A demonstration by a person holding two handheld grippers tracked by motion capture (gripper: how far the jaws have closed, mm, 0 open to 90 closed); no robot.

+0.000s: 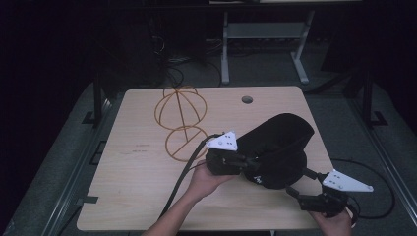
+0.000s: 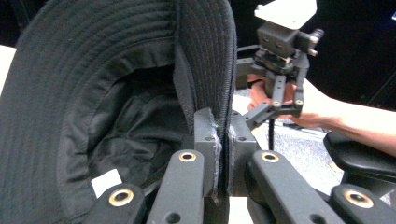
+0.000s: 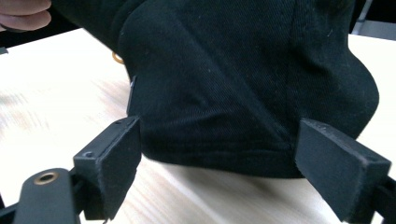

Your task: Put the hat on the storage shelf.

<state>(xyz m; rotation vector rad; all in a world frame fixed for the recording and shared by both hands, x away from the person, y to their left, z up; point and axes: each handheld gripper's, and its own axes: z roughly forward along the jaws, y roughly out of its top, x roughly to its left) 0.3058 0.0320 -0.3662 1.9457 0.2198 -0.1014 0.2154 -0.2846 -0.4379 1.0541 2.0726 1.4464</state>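
A black hat (image 3: 247,79) takes up the upper and middle part of the frame, its lower edge resting on the pale wooden desk (image 3: 56,88). The right tongs (image 3: 243,172) rise from the bottom corners, jaws spread wide apart, one pad at lower left and one at lower right, just short of the hat. Fingertips of a hand (image 3: 23,14) show at the upper left corner.

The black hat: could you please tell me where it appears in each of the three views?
High view: the hat sits right of centre on the table, between the two grippers.
Left gripper view: its brim fills the left and centre, clamped edge-on.
Right gripper view: its crown fills the upper middle, between the open fingers.
Shared landmark: the light wooden table.
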